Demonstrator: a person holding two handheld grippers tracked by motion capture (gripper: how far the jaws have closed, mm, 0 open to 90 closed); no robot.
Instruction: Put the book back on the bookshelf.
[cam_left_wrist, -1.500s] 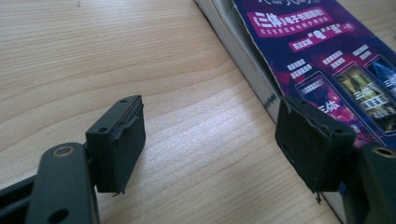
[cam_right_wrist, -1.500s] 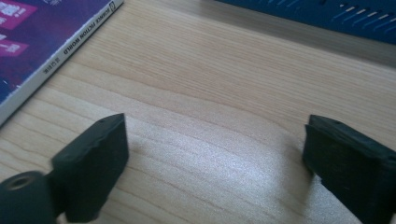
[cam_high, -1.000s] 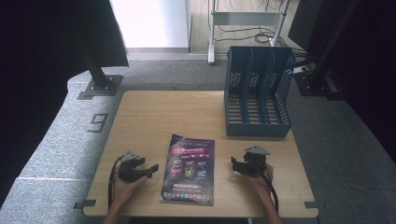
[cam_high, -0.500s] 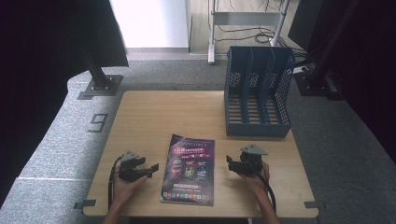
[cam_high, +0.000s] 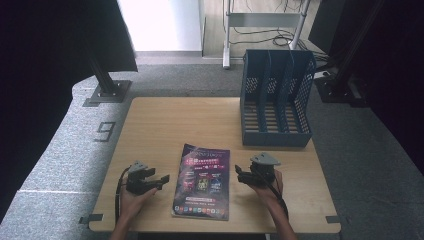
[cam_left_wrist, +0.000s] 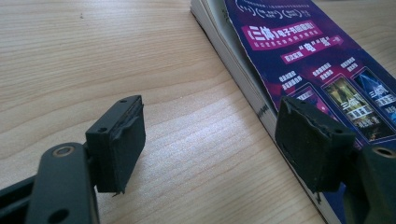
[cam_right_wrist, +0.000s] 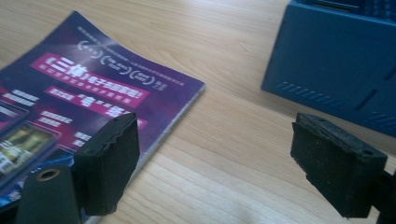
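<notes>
Right now my left hand-held gripper (cam_high: 161, 178) sits at the lower left of the high view with its jaws apart and nothing between them, and my right hand-held gripper (cam_high: 241, 175) sits at the lower right, jaws apart too and just as empty. Both point inward at the book (cam_high: 202, 181) lying flat between them on the counter (cam_high: 175, 120).

From the left gripper view the book's page edge runs right beside my right-hand jaw, close to touching, though I cannot tell whether it does. From the right gripper view the cover passes behind my left-hand jaw, with bare wood in the gap. So I judge the left one marginally nearer.

The book's long axis runs from the bottom of the high view toward the top, tilted slightly right, across both grippers' line of reach.

I count one book, two grippers, and one blue file rack (cam_high: 275, 100) standing at the upper right, well apart from the book, with three open slots.
</notes>
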